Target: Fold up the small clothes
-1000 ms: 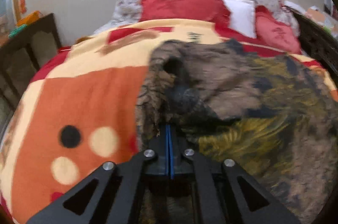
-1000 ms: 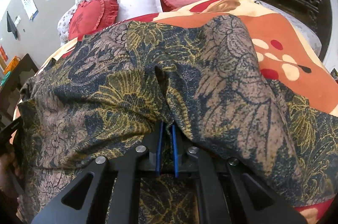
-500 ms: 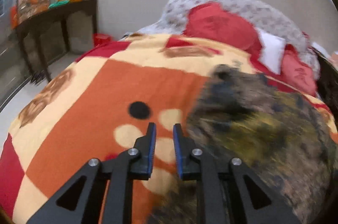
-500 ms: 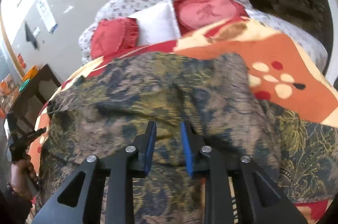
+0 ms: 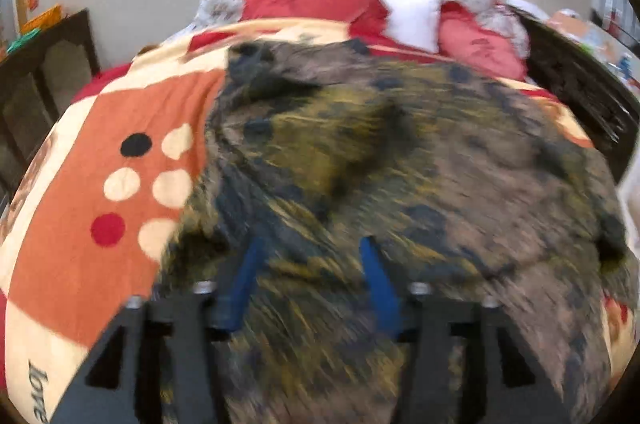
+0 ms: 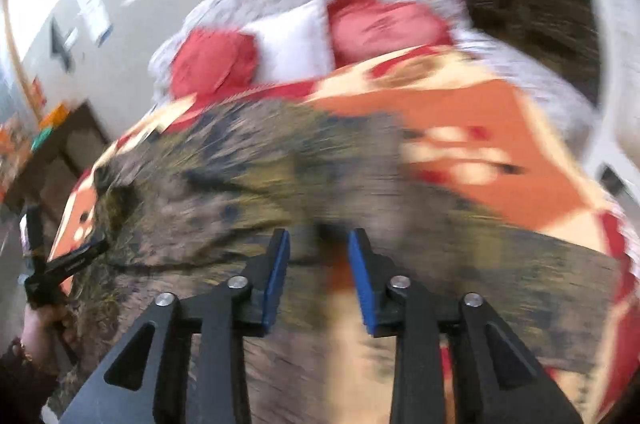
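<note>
Both tools hang released over the dark brown, navy and mustard leaf-patterned garment (image 5: 400, 164), which lies spread across the near half of the orange, cream and red dotted bedspread (image 5: 100, 204). The left gripper (image 5: 308, 244) has its blue pads wide apart; a second ago it pinched the cloth's left edge. The right gripper (image 6: 318, 236) is likewise parted, having also let go. Bedspread lies bare to the left. Beyond, red and white pillows (image 5: 408, 12) line the head edge.
</note>
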Action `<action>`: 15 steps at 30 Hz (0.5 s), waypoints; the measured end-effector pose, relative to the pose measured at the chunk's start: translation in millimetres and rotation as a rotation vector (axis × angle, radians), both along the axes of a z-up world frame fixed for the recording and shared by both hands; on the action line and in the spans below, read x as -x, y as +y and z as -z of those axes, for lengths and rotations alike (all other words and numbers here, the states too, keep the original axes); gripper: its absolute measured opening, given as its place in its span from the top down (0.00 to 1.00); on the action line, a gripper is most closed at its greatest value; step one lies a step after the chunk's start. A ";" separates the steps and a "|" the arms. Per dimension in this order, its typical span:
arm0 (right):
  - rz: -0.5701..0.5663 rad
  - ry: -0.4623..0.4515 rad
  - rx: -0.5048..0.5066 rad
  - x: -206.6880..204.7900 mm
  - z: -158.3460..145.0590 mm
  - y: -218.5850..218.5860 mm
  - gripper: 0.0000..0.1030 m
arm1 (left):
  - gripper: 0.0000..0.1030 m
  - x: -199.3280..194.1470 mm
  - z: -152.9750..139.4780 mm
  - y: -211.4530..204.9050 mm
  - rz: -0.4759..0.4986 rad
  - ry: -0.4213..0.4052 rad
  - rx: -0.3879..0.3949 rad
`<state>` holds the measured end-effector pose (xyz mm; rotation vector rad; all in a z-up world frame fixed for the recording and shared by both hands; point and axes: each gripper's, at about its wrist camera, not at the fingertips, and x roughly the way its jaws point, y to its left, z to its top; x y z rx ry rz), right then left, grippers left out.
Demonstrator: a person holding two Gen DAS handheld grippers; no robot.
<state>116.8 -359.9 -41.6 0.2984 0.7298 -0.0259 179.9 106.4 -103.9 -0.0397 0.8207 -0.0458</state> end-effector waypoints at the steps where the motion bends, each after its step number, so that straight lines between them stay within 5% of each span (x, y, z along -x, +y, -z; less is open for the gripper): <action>1: 0.069 0.000 -0.008 17.3 3.0 -32.3 0.64 | 0.23 15.7 -0.7 -6.4 0.037 -0.016 0.010; 3: 0.164 0.025 -0.026 43.5 17.9 -75.8 0.62 | 0.14 38.1 4.1 -15.5 0.078 -0.022 0.022; 7: 0.247 0.090 -0.088 76.1 50.9 -133.9 0.62 | 0.14 65.6 33.8 -35.1 0.099 0.045 0.020; 15: 0.256 0.131 -0.095 86.3 92.3 -161.4 0.62 | 0.13 62.7 34.8 -28.4 0.059 0.052 0.031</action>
